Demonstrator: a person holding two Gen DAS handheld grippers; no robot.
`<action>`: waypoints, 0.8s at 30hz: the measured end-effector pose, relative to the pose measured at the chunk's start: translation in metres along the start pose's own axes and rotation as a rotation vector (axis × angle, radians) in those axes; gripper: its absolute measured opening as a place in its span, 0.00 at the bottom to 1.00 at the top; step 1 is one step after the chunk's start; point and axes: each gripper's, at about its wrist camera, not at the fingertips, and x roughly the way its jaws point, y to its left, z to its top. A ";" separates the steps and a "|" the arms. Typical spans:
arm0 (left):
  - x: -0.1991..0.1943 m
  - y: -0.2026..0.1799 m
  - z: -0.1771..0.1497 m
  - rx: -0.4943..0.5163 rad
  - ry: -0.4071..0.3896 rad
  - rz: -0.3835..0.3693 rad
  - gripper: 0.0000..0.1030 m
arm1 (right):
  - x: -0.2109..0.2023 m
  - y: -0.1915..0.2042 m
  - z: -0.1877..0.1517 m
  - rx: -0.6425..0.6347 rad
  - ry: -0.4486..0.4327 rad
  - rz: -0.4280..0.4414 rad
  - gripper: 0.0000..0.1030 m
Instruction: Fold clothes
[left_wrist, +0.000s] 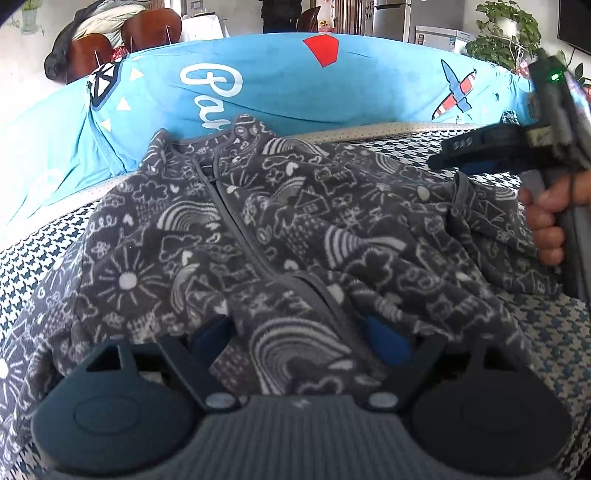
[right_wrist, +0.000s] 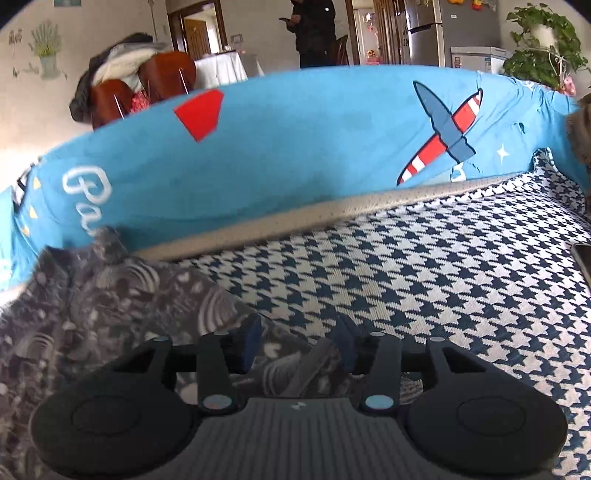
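Your left gripper spread, grey doodle-print fleece bunched between pads; right gripper parted, hem loose between. Blue sheet fills upper frame; fleece blurred lower left.

White cursive "Pa…", cut off, on the blue sheet.

Blue printed sofa back, fridge, houseplant
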 end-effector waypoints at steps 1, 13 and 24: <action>0.000 0.000 0.000 0.000 0.001 -0.001 0.82 | 0.004 0.000 -0.002 -0.003 0.014 0.002 0.47; 0.002 0.000 0.001 -0.012 0.007 0.004 0.85 | 0.014 0.017 -0.010 -0.140 0.058 0.067 0.17; -0.002 0.005 0.005 -0.037 -0.001 -0.010 0.88 | -0.008 0.014 0.002 -0.045 0.011 -0.122 0.09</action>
